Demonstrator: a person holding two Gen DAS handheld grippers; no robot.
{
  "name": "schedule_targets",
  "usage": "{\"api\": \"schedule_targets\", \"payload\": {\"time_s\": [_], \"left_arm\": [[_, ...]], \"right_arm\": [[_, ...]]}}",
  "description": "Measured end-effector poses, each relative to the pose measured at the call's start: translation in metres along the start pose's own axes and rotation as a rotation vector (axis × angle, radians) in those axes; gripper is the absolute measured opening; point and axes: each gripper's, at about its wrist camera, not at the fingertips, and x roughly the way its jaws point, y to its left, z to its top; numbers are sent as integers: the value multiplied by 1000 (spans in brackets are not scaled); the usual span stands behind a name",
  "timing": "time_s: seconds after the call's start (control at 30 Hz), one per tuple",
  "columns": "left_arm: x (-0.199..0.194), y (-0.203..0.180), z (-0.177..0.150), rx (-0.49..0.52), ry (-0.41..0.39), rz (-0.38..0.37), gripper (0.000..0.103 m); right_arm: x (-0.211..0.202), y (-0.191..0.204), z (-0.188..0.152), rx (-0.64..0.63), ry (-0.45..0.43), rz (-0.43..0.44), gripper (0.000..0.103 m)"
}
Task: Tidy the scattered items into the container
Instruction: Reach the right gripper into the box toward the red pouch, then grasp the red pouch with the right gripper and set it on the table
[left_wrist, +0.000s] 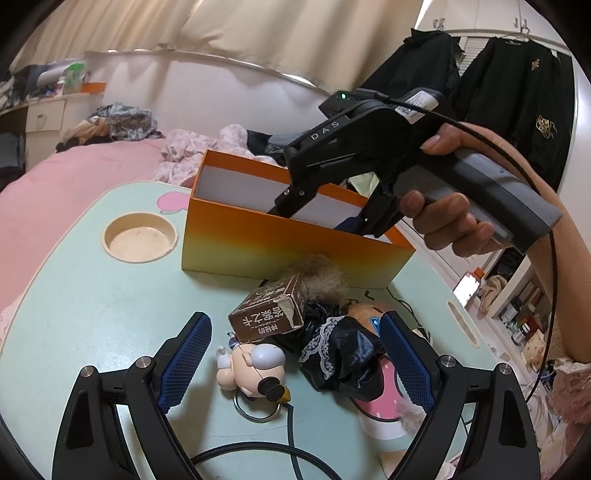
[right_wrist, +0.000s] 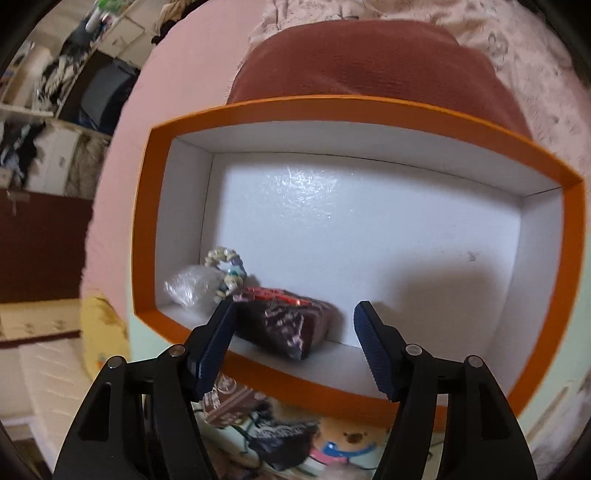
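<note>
Brown carton (left_wrist: 267, 308) beside black lace cloth (left_wrist: 343, 350).

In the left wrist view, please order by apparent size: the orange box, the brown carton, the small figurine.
1. orange box, clearly the largest.
2. brown carton.
3. small figurine, though it looks close to the carton; its nearness to the camera leaves this unsure.

— What can you read from where I hold my left gripper?

— "DAS", in pale letters on the black body of my right gripper (left_wrist: 325, 218). The small brown carton (left_wrist: 269, 312) on the table carries large Chinese characters, lying upside down to me.

— And the white label on top of that gripper?

— Too small to read.
</note>
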Motion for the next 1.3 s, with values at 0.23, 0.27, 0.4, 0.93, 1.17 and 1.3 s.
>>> {"api": "schedule_targets", "payload": {"time_s": [0.23,0.27,0.4,0.93,1.17,1.3], "left_arm": [[1,-1,0,1,3,-1,92],[1,0,0,0,3,-1,92],[1,2,1,-8,5,-3,92],[1,1,0,-11,6,-9,92],[1,2,0,-17,7,-10,92],[1,2,1,-22,7,-11,92]], "right_arm": [[-3,-20,11,63,-83,-140,67],[-8,-22,11,72,-99,-100,67],[-30,-13,6,72,-137,-3,67],[18,21,3,8,44,-139,74],[5,15,3,30,-20,-153,66],[-16,0,-6,58,-106,-86,66]]}}
